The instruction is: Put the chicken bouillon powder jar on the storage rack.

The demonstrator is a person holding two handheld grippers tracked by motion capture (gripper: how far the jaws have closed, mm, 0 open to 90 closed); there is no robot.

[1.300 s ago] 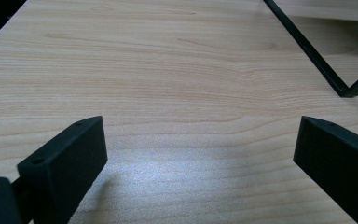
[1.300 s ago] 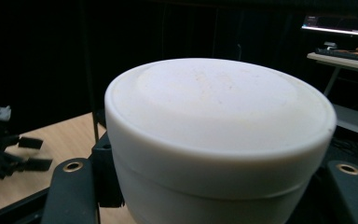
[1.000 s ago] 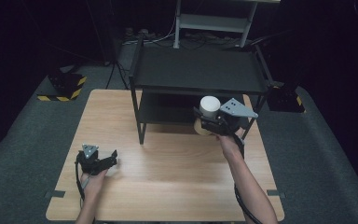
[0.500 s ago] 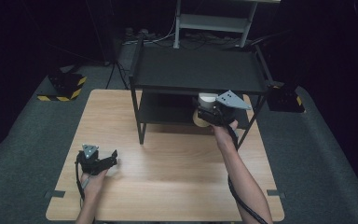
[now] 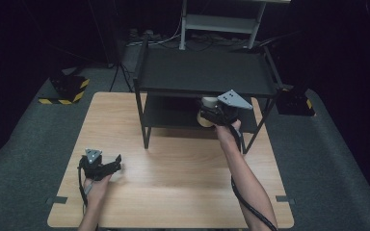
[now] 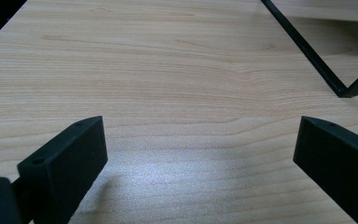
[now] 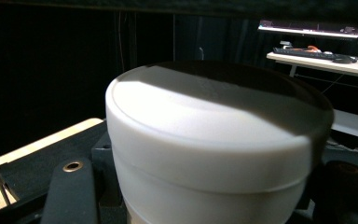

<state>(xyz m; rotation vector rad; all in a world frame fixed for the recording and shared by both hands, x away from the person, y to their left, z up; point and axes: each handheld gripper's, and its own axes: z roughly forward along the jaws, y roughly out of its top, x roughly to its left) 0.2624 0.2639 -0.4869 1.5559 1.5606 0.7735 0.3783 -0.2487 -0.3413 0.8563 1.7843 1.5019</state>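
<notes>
Sliding the white lidded cup (image 5: pixel 207 107), clamped in right hand-held gripper (image 5: pixel 211 113), onto lower shelf (image 5: pixel 173 113) at frame centre needs level, slow entry w/ top-shelf clearance; left hand-held gripper (image 5: pixel 114 163) idles released.

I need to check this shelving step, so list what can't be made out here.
- Cup: its base is cut off by the bottom edge in the right gripper view; in the high view the shelf top and right gripper cover most of it.
- Whether the cup rests on the lower shelf: hidden.
- Left gripper: small in the high view.
</notes>
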